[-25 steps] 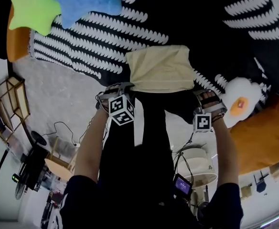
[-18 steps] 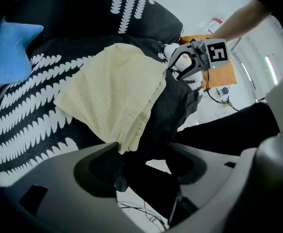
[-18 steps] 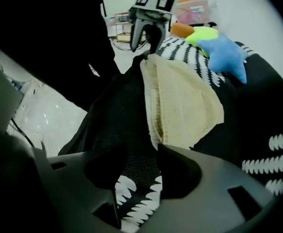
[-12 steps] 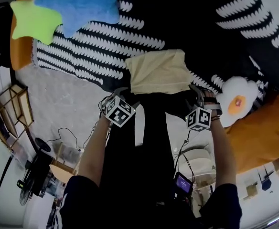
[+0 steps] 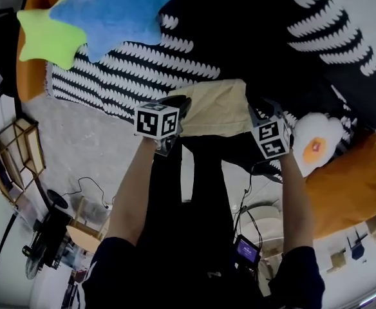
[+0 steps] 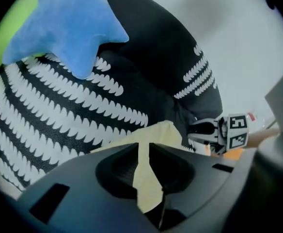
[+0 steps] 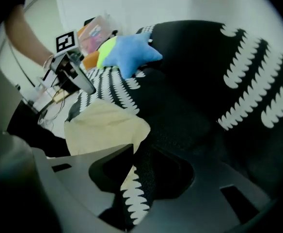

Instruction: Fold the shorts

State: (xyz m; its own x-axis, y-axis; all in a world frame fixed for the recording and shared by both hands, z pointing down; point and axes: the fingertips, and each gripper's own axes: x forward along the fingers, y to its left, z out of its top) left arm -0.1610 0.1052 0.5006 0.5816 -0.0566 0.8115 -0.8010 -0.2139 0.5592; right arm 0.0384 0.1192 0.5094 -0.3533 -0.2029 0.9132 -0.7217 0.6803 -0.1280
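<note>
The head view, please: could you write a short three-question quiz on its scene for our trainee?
1. True or false: the shorts are black.
2. The star cushion lying on top is: A red, B blue, C white.
3. Fill in: in the head view, the egg plush lies to the ___ of the shorts.

Key: 1 false, they are cream; 2 B; 3 right.
</note>
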